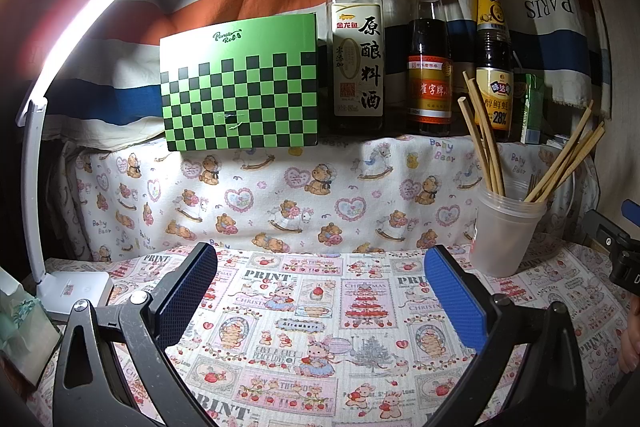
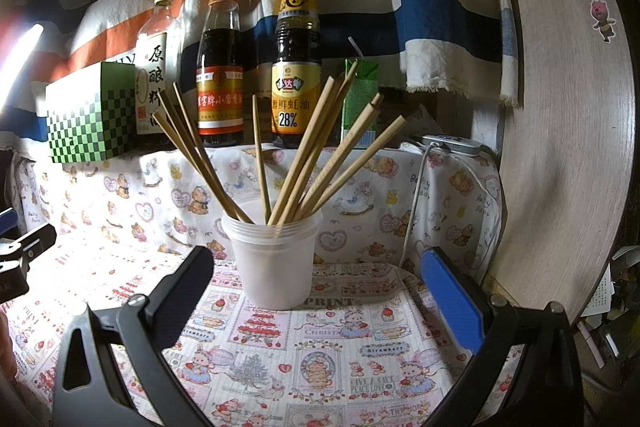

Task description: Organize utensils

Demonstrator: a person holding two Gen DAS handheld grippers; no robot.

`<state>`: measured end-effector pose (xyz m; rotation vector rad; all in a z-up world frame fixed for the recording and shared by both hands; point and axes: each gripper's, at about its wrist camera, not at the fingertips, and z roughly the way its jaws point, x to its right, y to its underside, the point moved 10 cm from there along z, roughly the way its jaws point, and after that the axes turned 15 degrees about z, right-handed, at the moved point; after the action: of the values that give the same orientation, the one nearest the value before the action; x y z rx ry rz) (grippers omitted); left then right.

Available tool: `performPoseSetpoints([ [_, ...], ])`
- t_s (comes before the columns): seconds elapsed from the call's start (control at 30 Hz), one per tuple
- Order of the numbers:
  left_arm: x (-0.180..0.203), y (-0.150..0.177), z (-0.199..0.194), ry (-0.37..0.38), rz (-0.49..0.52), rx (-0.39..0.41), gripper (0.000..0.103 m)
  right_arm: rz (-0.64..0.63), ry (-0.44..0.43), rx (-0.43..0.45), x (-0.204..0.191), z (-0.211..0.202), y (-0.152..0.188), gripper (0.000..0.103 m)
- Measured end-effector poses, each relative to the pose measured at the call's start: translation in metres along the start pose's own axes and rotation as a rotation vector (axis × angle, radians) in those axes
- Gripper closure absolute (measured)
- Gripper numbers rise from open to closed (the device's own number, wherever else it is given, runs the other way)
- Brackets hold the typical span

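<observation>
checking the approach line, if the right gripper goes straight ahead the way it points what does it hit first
Most likely the translucent plastic cup holding the chopsticks: it stands centred ahead of the open right gripper, between the lines of its two fingers. Nothing lies on the cloth before it, though the depth is hard to judge.

Left gripper [image 1: 320, 291]: jaws spread wide, nothing between blue pads [image 1: 456, 303], low centre of frame. Right gripper [image 2: 316, 291]: jaws likewise wide apart, empty, bottom centre of frame. Fingertip of person's hand [image 1: 630, 343] at right edge.

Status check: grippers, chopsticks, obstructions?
Left gripper open, empty. Right gripper open, empty. Wooden chopsticks upright in translucent plastic cup. Nothing blocking.
</observation>
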<state>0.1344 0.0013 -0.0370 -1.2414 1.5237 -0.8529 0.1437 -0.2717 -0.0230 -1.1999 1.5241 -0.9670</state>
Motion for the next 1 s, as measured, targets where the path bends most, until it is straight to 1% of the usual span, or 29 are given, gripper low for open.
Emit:
performPoseSetpoints([
  [1.0,0.0018,0.0002,0.0005,0.003,0.003,-0.003,0.000,-0.001,-0.001,0.000,0.0001,0.0002,0.0002,0.000],
])
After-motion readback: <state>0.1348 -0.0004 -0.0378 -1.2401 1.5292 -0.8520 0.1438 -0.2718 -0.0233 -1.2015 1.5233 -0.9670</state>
